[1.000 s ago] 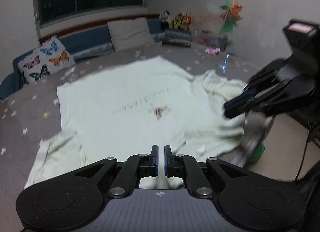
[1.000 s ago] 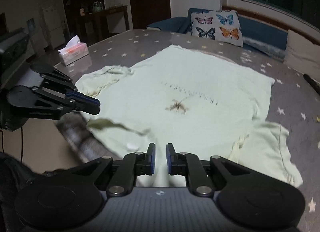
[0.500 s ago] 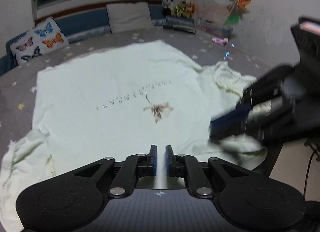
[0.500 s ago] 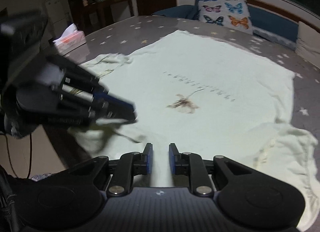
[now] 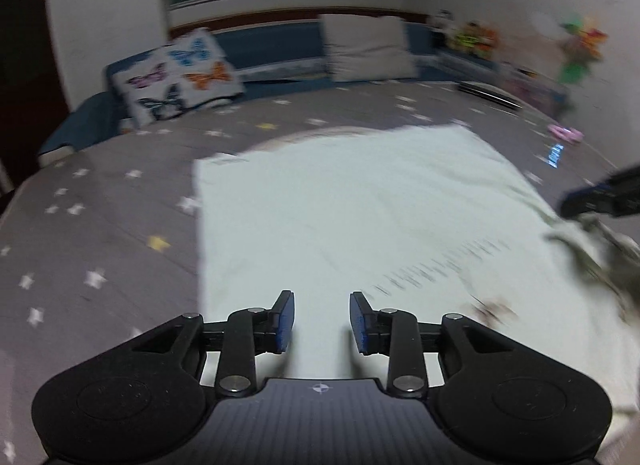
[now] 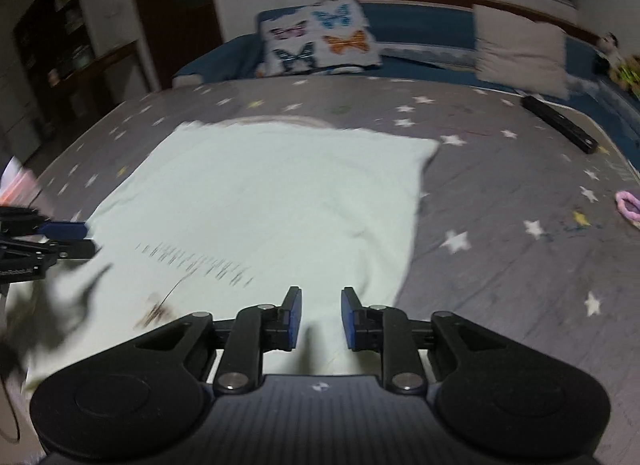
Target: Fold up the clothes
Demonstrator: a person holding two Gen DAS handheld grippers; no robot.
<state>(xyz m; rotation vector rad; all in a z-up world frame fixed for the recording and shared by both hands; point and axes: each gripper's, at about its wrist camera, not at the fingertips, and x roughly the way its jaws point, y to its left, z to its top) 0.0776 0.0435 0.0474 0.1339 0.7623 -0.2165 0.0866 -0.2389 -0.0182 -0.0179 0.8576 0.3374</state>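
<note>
From your left wrist view, your left gripper (image 5: 322, 323) stands partly open with nothing between its blue pads, hovering over the near edge of the shirt (image 5: 360, 217). The pale shirt lies spread on the grey starred bed (image 5: 100, 233), its print blurred to the right. Your right gripper's tip shows at the right edge, above rumpled cloth.

From your right wrist view, your right gripper (image 6: 320, 319) is likewise partly open and empty, over the shirt's (image 6: 272, 193) near right edge. Your left gripper pokes in at the left. A butterfly pillow (image 6: 320, 39) sits beyond.
</note>
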